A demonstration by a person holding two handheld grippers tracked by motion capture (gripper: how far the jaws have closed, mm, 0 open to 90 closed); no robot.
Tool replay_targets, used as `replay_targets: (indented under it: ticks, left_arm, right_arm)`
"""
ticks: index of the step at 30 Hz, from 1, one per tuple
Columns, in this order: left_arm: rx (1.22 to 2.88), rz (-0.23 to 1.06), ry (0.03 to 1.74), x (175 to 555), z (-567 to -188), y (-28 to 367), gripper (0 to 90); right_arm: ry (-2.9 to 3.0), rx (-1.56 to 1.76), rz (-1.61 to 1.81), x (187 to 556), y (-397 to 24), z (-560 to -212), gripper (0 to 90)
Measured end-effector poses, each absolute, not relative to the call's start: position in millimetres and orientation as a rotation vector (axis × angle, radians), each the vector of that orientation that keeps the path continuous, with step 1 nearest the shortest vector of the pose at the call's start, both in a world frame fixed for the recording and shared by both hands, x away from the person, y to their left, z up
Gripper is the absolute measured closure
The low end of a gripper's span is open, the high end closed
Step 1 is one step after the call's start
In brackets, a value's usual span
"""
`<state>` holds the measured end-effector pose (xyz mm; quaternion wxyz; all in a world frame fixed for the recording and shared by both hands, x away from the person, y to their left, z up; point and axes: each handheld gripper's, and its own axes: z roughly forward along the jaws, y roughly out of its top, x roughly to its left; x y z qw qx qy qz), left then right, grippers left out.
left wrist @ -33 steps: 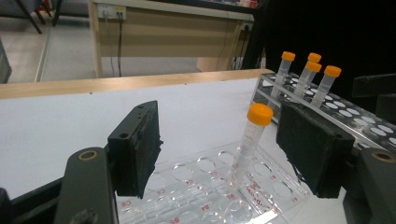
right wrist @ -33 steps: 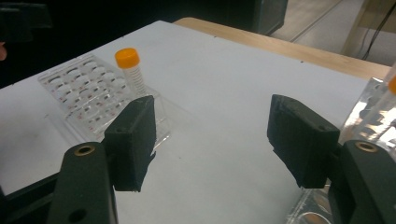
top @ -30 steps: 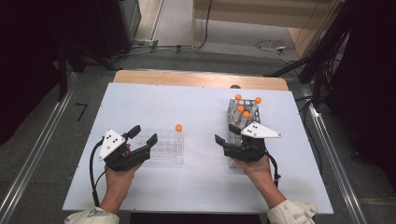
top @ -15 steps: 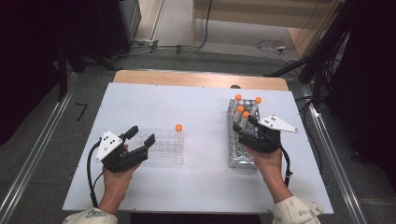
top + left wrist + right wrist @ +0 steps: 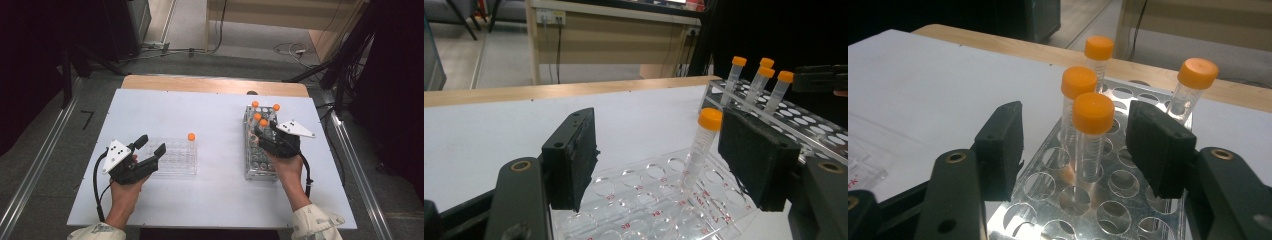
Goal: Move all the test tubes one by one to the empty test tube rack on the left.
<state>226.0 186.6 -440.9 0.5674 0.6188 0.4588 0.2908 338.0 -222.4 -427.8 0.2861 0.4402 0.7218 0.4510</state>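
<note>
Right gripper (image 5: pixel 263 133) advances over clear plastic rack (image 5: pixel 260 165) | jaws closing, straddle nearest orange-capped tube (image 5: pixel 1092 131), no contact | left gripper (image 5: pixel 149 148) wide, empty | pick imminent

Left gripper (image 5: pixel 659 165) jaws apart over clear rack (image 5: pixel 649 200); one orange-capped tube (image 5: pixel 701 145) upright between, untouched.

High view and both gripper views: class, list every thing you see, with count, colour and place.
White rectangular table: one, centre.
Clear plastic tube rack: one, table's left.
Shiny metal tube rack: one, table's right.
Orange-capped clear tubes: five; one in the plastic rack, four in the metal rack.
Left claw: black, open, over the plastic rack.
Right claw: black, has just been closing; nearest tube between its pads, untouched.
</note>
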Motion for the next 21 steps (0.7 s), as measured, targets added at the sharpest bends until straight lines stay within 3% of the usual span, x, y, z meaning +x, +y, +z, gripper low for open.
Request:
replay_targets:
  ticks: [21]
  left_arm:
    - [1.447, 0.687, 1.068, 225.2, -439.6, 186.5, 33.0]
  right_arm:
    - [2.02, 1.286, 1.022, 353.0, -214.2, -431.1, 56.8]
